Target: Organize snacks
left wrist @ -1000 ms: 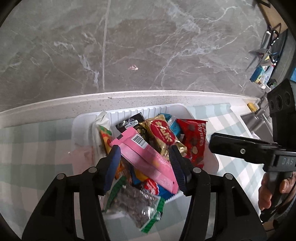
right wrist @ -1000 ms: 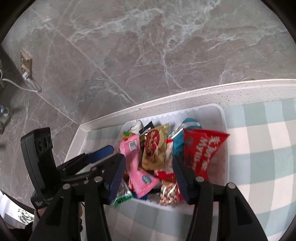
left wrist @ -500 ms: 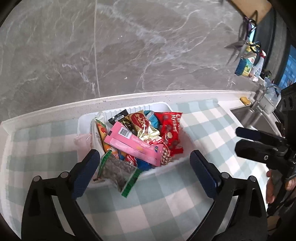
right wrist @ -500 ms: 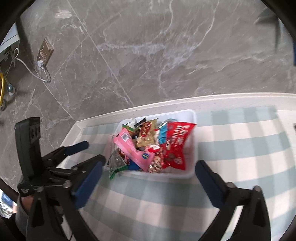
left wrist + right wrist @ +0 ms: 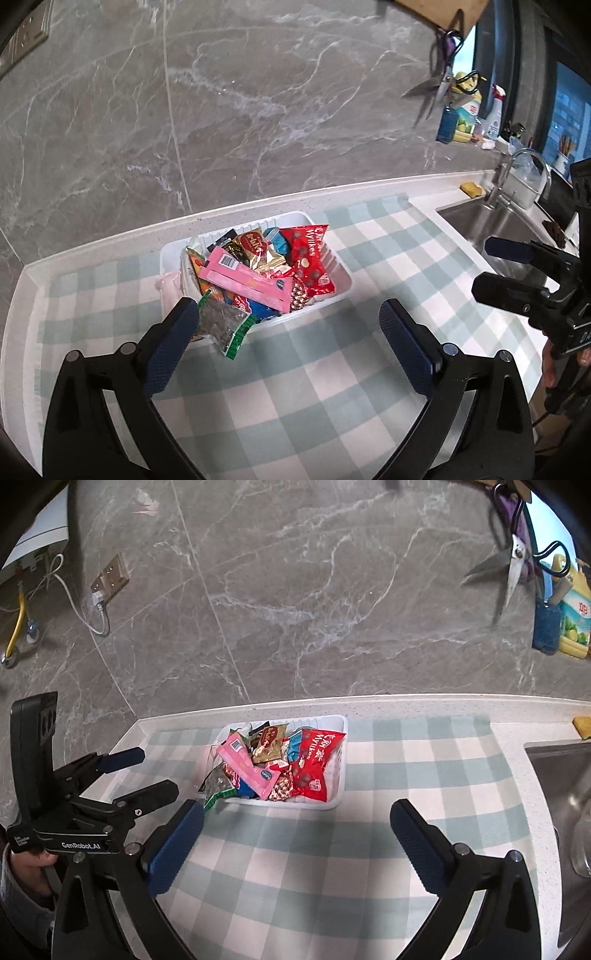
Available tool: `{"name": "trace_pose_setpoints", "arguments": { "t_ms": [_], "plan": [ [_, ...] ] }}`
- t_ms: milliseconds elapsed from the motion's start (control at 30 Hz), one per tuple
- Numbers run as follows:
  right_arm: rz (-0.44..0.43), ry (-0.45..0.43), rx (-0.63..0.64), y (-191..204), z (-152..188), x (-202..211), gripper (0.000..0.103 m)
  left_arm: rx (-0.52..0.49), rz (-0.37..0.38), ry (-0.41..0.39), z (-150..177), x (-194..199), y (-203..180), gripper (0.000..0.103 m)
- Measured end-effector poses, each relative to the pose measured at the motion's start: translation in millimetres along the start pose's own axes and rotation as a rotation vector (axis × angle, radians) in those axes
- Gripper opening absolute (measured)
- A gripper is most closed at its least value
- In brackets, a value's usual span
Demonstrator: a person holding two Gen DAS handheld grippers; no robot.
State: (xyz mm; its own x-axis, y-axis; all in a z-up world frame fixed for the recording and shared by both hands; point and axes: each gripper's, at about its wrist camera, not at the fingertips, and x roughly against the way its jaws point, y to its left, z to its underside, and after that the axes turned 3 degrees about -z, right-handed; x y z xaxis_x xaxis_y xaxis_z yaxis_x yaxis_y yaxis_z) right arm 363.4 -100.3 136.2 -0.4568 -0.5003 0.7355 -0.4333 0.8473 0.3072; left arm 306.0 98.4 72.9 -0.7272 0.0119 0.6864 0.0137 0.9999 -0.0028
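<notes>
The white snack basket point(image 5: 334, 271), heaped with packets, sits near the counter's back edge, its long axis running toward it. Both the left gripper point(image 5: 288, 347) and right gripper point(image 5: 297, 843) hang empty with jaws wide apart, the basket ahead of each. The left looks slightly nearer.

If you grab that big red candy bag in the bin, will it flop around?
Probably. The red candy bag looks like thin, creased film, so it would likely sag and crinkle. Its shiny surface may slip. It seems light, lying atop other packets in the white bin.
</notes>
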Motion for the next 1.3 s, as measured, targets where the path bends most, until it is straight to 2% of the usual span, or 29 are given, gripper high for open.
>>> {"name": "trace_pose_setpoints", "arguments": {
  "t_ms": [600,1300],
  "plan": [
    [0.013,-0.046,-0.023,12,24,47,0.103,-0.044,0.012,-0.051,11,50,-18,0.099],
    [0.017,-0.073,-0.025,15,32,64,0.103,-0.057,0.020,-0.067,16,64,-23,0.099]
  ]
}}
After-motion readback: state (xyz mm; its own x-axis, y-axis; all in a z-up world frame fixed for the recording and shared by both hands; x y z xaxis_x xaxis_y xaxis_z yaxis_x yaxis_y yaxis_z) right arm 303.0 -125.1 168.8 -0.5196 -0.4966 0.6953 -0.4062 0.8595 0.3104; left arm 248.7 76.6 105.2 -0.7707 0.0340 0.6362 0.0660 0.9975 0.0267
